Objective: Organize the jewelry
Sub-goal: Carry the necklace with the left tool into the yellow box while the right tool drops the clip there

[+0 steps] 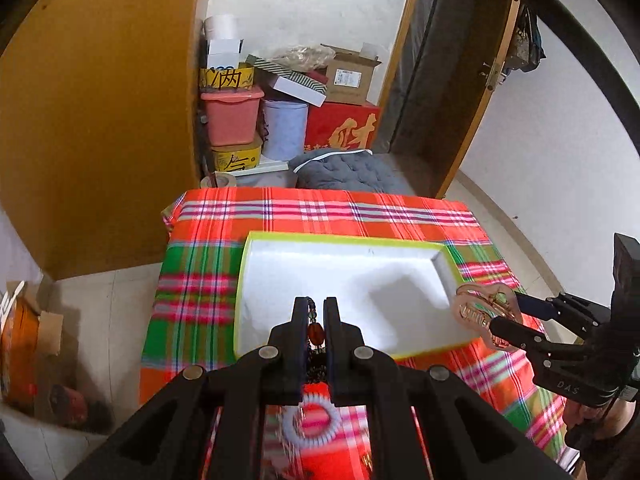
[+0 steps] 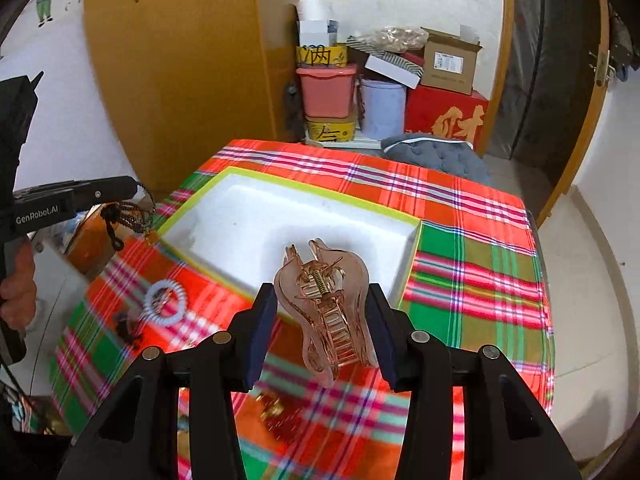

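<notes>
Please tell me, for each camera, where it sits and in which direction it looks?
Left wrist: rides the left gripper, looking forward and down over the white tray; shows its fingers pinching a beaded necklace.
Right wrist: rides the right gripper, same direction; shows its fingers clamping a pink hair claw.
Shared: tray, plaid cloth, each other's gripper.

Our right claw (image 2: 322,316) grips a pink hair clip (image 2: 326,312) over the near edge of the white tray (image 2: 320,196). At left, our left claw (image 2: 134,188) dangles a dark beaded necklace (image 2: 128,216). A coil hair tie (image 2: 165,303) lies on the plaid worktop (image 2: 476,280).
</notes>
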A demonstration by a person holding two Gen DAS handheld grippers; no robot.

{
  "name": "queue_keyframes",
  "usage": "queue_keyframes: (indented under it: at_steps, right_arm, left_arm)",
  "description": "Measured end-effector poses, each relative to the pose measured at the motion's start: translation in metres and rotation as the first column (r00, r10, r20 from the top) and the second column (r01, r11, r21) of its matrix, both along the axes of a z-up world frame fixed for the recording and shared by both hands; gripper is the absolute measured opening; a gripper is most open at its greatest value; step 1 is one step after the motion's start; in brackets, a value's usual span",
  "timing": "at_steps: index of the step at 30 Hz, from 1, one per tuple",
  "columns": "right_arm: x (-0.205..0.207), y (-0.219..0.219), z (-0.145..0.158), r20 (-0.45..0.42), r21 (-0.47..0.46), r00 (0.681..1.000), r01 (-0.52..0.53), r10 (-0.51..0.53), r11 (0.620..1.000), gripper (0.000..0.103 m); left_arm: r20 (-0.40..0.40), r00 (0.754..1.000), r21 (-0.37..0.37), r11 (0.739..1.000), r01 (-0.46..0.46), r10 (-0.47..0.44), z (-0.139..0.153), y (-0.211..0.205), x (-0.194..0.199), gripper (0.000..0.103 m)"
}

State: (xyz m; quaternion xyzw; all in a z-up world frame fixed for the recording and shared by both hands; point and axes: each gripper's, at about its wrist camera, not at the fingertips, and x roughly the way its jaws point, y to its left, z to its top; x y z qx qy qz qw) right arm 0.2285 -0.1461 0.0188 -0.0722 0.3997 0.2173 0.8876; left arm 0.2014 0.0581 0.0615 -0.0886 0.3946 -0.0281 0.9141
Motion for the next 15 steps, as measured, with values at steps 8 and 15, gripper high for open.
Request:
queue_keyframes:
  at_steps: [8,15]
  right_arm:
    - [0.034,0.001,-0.024,-0.049,-0.003,0.998,0.025,-0.025,1.0,0.046]
    - [0.047,0.003,-0.05,-0.112,-0.021,0.993,0.027,-0.029,0.999,0.046]
  left_arm:
    - [-0.04,0.999,0.019,1.0,0.001,0.0,-0.032,0.008,0.047,0.007]
    - [-0.112,0.993,0.021,1.0,-0.021,0.023,-0.071,0.02,0.055,0.007]
